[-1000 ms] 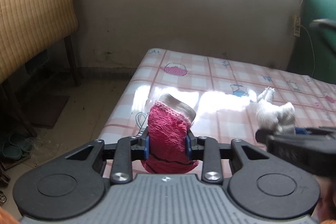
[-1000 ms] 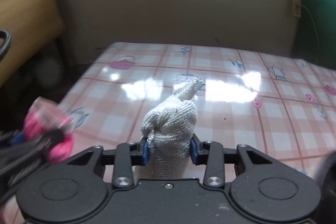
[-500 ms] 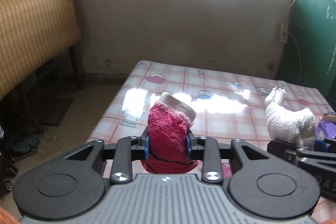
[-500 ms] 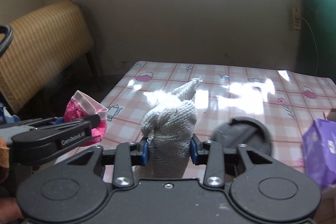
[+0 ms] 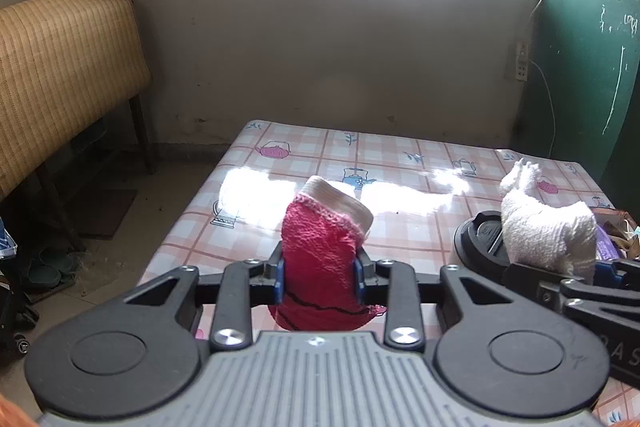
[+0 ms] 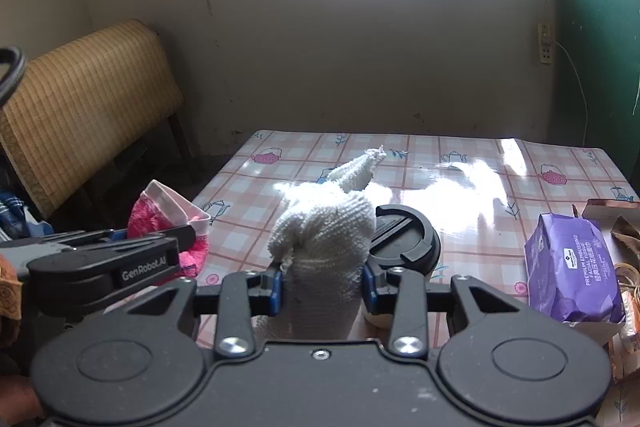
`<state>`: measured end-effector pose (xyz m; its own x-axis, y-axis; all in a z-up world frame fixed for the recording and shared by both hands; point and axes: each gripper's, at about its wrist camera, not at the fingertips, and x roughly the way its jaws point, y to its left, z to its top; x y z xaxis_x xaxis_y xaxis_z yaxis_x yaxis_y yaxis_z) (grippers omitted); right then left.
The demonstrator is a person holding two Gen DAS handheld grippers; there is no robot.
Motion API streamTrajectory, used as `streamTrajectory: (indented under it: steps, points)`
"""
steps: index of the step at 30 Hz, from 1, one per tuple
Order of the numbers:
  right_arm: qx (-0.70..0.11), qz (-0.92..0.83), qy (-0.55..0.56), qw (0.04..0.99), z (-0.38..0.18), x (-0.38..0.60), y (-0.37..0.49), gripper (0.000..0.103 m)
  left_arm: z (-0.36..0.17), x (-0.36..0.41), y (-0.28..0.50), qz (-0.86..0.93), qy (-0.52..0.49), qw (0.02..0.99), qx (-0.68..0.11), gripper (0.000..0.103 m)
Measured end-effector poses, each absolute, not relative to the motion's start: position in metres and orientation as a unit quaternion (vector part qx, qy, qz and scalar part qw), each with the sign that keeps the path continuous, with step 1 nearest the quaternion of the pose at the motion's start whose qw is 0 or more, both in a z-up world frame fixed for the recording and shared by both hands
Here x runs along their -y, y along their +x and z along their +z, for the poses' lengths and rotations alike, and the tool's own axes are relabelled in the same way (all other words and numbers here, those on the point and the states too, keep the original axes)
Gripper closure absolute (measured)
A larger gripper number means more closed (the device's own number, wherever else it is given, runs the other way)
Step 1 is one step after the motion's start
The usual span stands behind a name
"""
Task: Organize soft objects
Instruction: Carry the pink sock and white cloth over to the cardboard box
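Observation:
My left gripper (image 5: 319,277) is shut on a pink knitted cloth (image 5: 320,259) with a cream band at its top, held above the near left part of the table. In the right wrist view the same pink cloth (image 6: 168,223) shows at the left, pinched in the left gripper (image 6: 188,237). My right gripper (image 6: 323,287) is shut on a bunched white towel (image 6: 326,231) whose pointed end sticks up. In the left wrist view that white towel (image 5: 548,233) is at the right, above a black lid.
A table with a pink checked teapot cloth (image 6: 460,171) lies ahead. A cup with a black lid (image 6: 404,235) stands just beyond the white towel. A purple tissue pack (image 6: 572,263) and brown packaging (image 6: 612,215) are at the right. A woven headboard (image 5: 60,67) stands left, off the table.
Both grippers have risen and drawn back from the table, each still gripping its cloth. The window, the black-lidded cup and the purple pack have come into view.

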<state>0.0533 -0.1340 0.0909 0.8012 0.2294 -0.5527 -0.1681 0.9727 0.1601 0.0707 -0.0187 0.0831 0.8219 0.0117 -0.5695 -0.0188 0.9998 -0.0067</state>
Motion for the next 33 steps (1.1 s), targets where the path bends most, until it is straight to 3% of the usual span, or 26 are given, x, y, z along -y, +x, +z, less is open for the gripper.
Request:
streamTrajectory:
  steps: [33]
  points:
    - [-0.288,0.083,0.049,0.953,0.123,0.155,0.107,0.058,0.112,0.042,0.119,-0.009,0.011,0.959,-0.285,0.070]
